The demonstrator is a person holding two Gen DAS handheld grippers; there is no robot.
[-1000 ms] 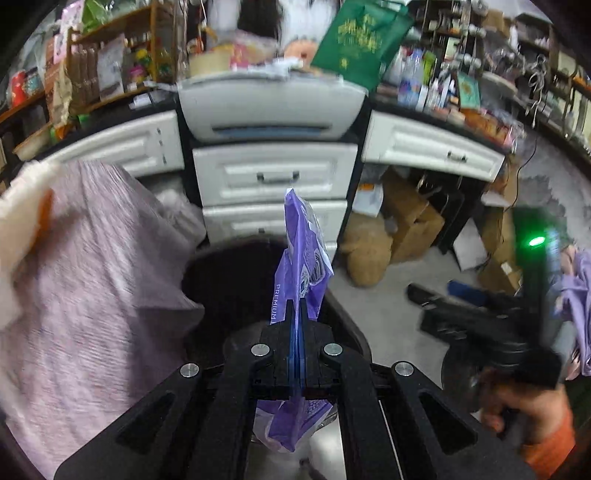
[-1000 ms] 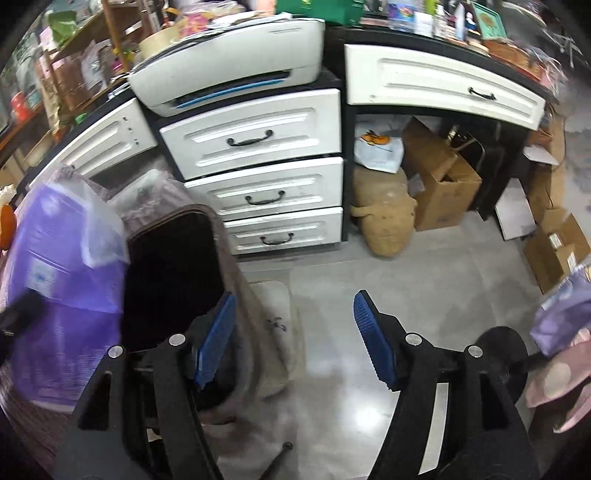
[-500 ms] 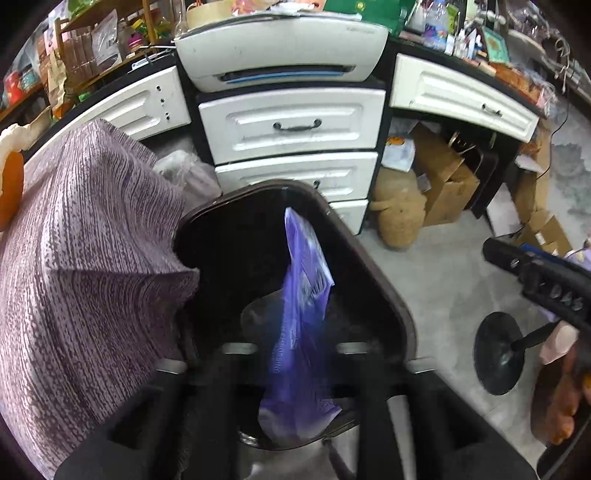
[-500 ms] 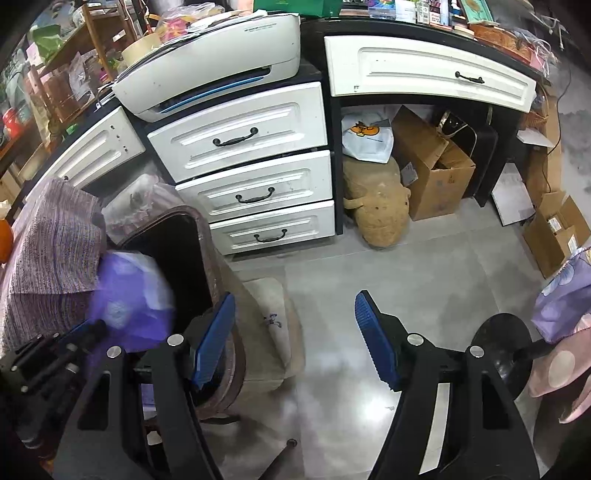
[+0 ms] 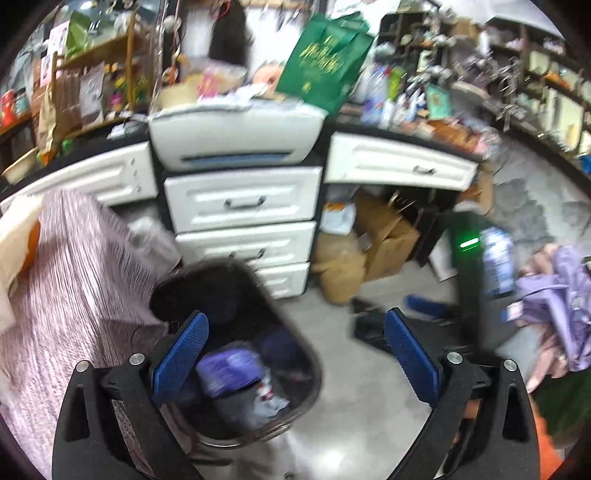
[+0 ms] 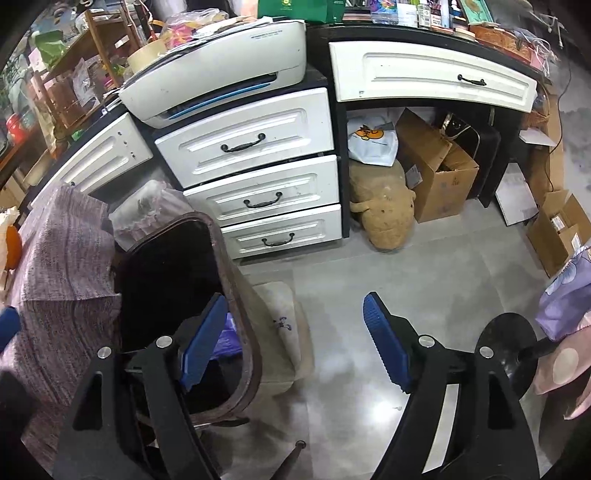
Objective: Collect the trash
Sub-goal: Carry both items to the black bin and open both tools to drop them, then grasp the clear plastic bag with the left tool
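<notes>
A: Where is the wrapper (image 5: 236, 369) lying?

B: In the bin (image 5: 306, 387), on top of the other rubbish. It sits low and near in the left view, just behind the left finger pad of the left gripper (image 5: 291, 360). It is blurred, so I cannot tell which way its long axis runs.

A: And the fingers of that gripper?

B: Spread wide, holding nothing and touching nothing. The left pad hangs over the bin mouth; the right pad is over bare floor (image 5: 354, 387).

A: The right gripper (image 6: 295, 343)?

B: Also wide open and empty. Its left pad overlaps the bin's (image 6: 243, 332) right rim in the picture, with a scrap of purple showing just behind it; I cannot tell whether it touches. Its right pad is over the floor (image 6: 424, 288).

A: So which hand is nearer the bin?

B: The left, I judge; it looks almost straight down into it. This piece seems done. The next trash is not plain from here: clutter sits on the counter (image 6: 321, 31) far off, and boxes (image 6: 436, 170) under it to the right.
</notes>
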